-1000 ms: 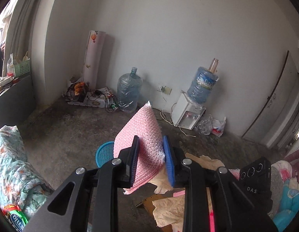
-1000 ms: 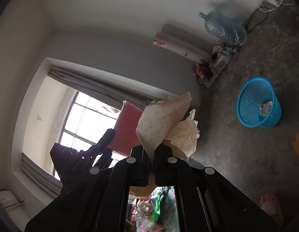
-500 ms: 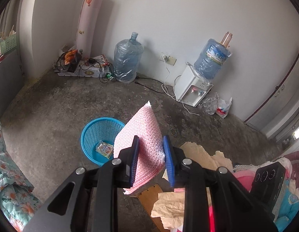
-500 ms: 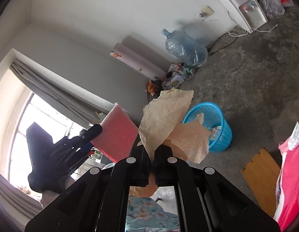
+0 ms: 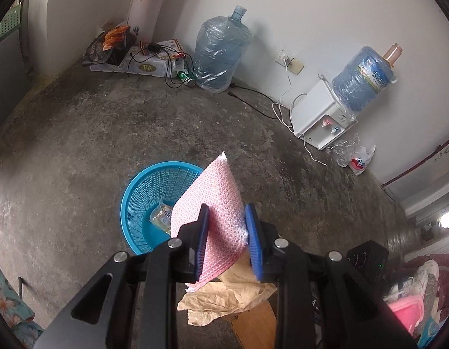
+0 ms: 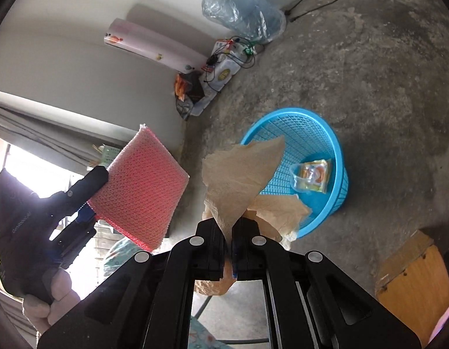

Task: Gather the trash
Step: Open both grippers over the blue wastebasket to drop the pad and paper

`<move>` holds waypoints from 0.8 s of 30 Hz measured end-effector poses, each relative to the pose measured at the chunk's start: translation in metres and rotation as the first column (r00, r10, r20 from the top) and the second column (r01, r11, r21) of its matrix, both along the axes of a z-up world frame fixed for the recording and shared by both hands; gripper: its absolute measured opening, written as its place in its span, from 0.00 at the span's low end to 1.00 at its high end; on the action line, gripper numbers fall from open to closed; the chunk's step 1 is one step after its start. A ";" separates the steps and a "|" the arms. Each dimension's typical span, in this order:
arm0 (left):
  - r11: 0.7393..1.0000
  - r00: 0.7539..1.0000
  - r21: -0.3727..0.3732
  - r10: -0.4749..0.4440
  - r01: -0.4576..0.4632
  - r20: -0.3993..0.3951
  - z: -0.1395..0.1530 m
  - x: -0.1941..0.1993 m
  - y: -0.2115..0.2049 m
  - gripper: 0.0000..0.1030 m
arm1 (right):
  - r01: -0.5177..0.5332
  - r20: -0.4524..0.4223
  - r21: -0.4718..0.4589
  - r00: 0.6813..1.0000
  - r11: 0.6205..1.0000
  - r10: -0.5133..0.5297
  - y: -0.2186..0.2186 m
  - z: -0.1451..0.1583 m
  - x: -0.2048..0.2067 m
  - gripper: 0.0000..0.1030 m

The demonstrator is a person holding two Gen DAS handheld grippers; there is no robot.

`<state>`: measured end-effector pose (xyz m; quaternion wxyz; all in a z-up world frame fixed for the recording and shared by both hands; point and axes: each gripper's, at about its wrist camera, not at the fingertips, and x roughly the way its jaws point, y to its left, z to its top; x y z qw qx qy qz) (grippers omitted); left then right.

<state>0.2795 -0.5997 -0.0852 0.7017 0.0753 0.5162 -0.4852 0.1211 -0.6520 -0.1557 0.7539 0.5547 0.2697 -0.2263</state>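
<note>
My left gripper [image 5: 226,226] is shut on a pink bubble-wrap mailer [image 5: 213,203], held just over the near right rim of a blue mesh basket [image 5: 143,203] on the concrete floor. A clear snack wrapper [image 5: 162,218] lies inside the basket. My right gripper [image 6: 228,226] is shut on crumpled brown paper [image 6: 239,180], which hangs in front of the basket [image 6: 338,174] with the wrapper [image 6: 311,176] in it. In the right wrist view the left gripper [image 6: 87,195] and pink mailer [image 6: 137,186] appear at left, held by a gloved hand [image 6: 47,299]. The brown paper [image 5: 224,299] shows below the left fingers.
A spare water jug [image 5: 221,49] and a dispenser with its bottle [image 5: 326,116] stand against the far wall, cables trailing on the floor. Boxes and bags [image 5: 131,55] fill the corner. A brown board [image 6: 410,270] lies near the basket; bedding [image 5: 413,299] sits at right.
Both grippers have come down and tilted toward the floor with their loads. The blue basket has grown larger and now sits just beneath the pink mailer and the brown paper.
</note>
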 end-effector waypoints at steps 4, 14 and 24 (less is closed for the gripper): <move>0.996 0.999 0.083 0.024 -0.021 -0.037 -0.045 0.022 -0.018 0.46 | -0.005 -0.130 -0.009 0.991 1.000 0.004 -0.015 -0.045 0.023 0.24; 0.996 0.998 0.058 0.060 -0.061 0.012 -0.043 0.034 0.001 0.56 | 0.017 -0.234 -0.034 0.972 0.999 -0.025 -0.013 -0.068 0.015 0.43; 0.988 0.995 -0.153 0.024 -0.009 0.096 0.102 0.009 0.104 0.62 | 0.009 -0.088 -0.308 0.995 0.951 -0.037 0.079 0.069 -0.044 0.50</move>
